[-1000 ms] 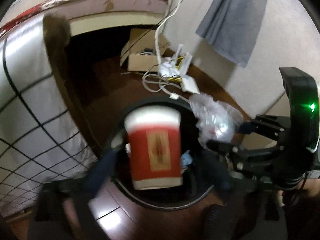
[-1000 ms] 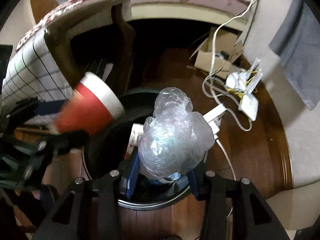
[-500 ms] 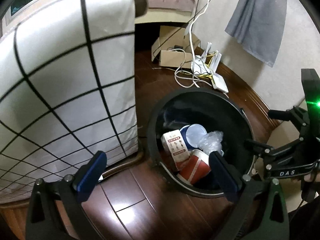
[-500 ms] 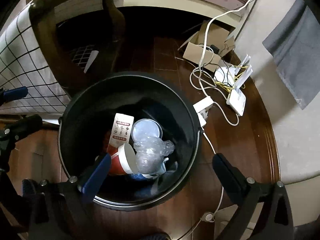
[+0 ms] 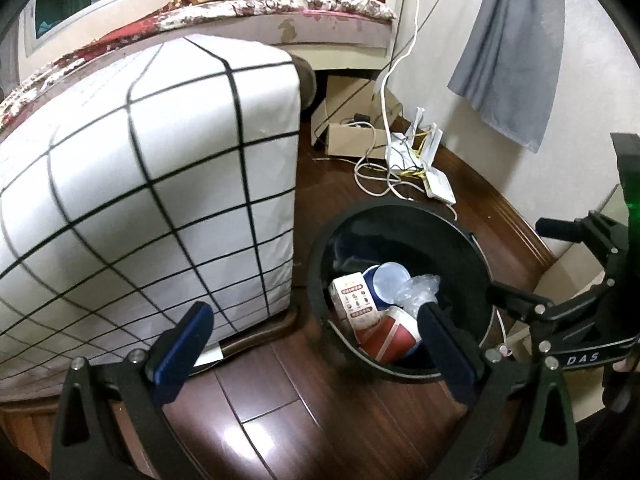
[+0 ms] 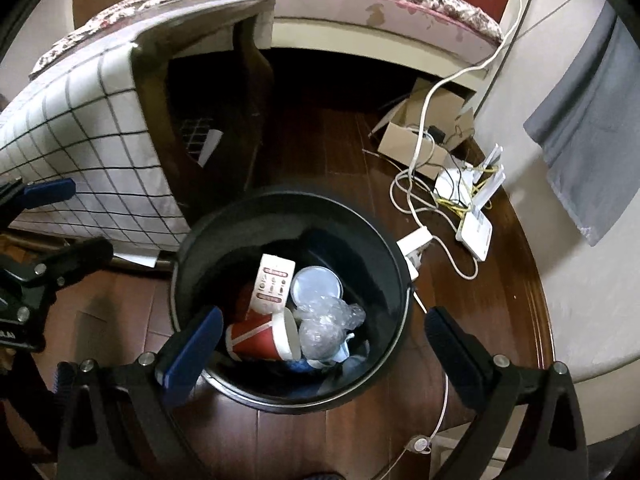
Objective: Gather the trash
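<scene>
Both grippers — left gripper [image 5: 316,344] and right gripper [image 6: 320,344] — gape wide, holding nothing. At lower centre, the black bin [image 6: 396,264] holds a red cup [image 6: 260,340], carton [image 6: 274,284] and crumpled plastic [image 6: 328,324] — collection looks finished.

The bin [image 6: 394,264] is stood on the floor [image 6: 320,440], just beside the draped chair [image 5: 160,184] at its left. Inside it, a paper cup [image 6: 264,338] is laid on its side, with a carton [image 6: 274,284] propped behind it, a round lid [image 6: 316,284] to the right of the carton, and a crumpled plastic wrap [image 6: 328,322] before the lid, touching the cup. Behind and to the right of the bin, a router [image 6: 476,228], tangled cables [image 6: 412,196] and a cardboard box [image 6: 416,140] are found on the floor, near the wall. The bed [image 6: 360,0] is set behind all.
</scene>
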The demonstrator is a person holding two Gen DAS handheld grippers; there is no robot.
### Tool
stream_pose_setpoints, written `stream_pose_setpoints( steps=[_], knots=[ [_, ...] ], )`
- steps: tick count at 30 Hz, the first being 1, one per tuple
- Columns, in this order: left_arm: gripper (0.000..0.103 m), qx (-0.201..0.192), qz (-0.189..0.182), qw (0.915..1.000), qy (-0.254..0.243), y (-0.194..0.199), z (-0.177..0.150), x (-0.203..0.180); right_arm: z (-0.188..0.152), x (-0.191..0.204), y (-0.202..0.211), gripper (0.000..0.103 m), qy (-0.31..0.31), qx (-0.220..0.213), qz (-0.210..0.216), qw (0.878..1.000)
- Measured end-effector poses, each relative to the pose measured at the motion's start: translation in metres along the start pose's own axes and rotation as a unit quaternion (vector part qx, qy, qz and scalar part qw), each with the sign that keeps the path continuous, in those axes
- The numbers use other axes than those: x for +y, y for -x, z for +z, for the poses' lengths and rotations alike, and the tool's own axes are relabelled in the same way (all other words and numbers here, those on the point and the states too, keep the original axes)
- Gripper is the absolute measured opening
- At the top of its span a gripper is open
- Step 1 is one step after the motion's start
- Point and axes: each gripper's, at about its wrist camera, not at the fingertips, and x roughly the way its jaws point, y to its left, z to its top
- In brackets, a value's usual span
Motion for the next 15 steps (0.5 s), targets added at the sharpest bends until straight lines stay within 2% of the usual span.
stream_pose_setpoints(
  steps=[10,15],
  knots=[
    [0.102,-0.035,0.001,0.9994,-0.002,0.044,0.002,0.0,0.007,0.009,0.046,0.102,0.001,-0.041,0.007,0.999],
    [0.102,-0.068,0.004,0.9976,-0.008,0.073,0.005,0.001,0.01,0.02,0.077,0.102,-0.001,-0.053,0.004,0.999]
  ],
)
